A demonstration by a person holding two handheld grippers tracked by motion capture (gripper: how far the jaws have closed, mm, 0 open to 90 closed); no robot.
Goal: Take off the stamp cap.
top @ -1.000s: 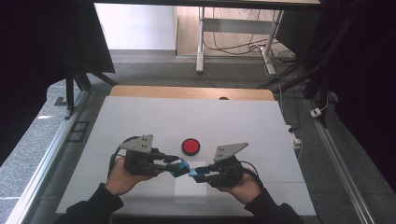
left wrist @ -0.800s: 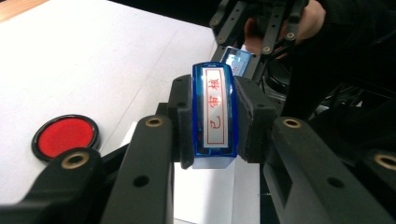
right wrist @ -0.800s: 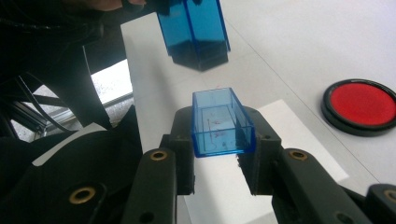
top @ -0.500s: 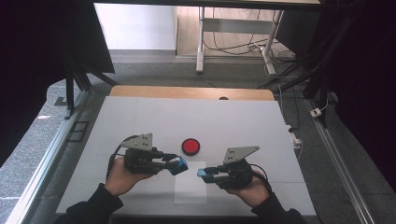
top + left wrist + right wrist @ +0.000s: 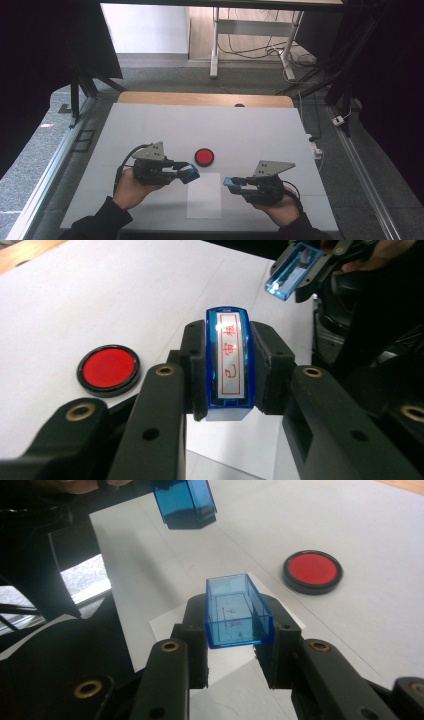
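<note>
The white surface (image 5: 150,125) carries a sheet of paper (image 5: 204,205) near its front edge and a red ink pad (image 5: 204,156) just beyond. A second ago the two hand-held grippers met over the paper; now they are well apart. The left hand-held gripper (image 5: 227,367) is clamped on the blue stamp (image 5: 228,360), its red-lettered face bare. The right hand-held gripper (image 5: 239,615) is closed on the clear blue cap (image 5: 237,610). The cap is off, so inking looks likely next.

Glossy clear-blue plastic stamp (image 5: 227,365) and cap (image 5: 236,611); matt white table (image 5: 150,125).
</note>
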